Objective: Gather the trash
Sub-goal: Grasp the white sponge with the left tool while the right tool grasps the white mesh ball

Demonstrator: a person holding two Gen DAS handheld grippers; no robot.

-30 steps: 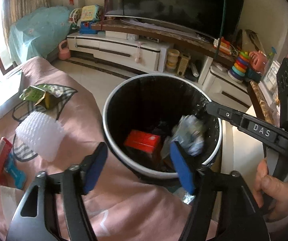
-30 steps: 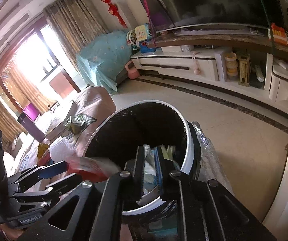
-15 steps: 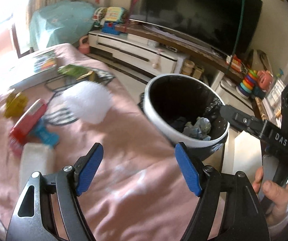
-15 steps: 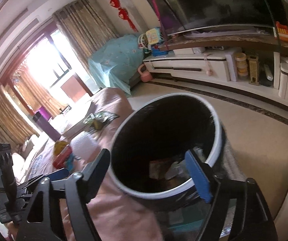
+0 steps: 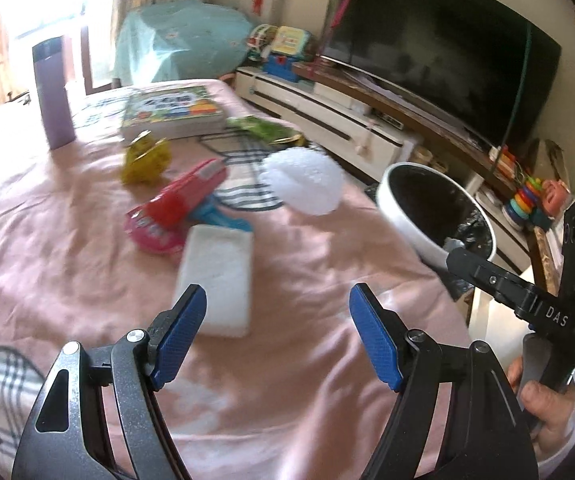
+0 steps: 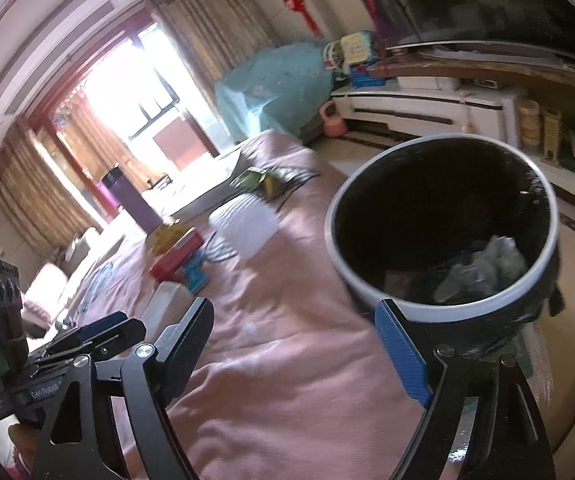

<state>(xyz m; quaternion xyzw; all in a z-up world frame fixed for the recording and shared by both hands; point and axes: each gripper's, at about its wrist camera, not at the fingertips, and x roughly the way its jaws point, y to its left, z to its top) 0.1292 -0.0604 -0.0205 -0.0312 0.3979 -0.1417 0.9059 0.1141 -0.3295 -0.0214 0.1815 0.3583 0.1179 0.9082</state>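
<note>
With both jaws spread wide and empty, the left gripper (image 5: 277,336) is hovering over the flat white foam pad (image 5: 217,278) on the pink bedspread (image 5: 67,248), apparently the next pickup, while the right gripper (image 6: 299,344) is idling beside the white-rimmed black trash bin (image 6: 443,304).

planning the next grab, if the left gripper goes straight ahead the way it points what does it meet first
Probably the white flat packet lying on the pink cloth, just ahead of the open left gripper and toward its left finger; depth is unclear.
</note>
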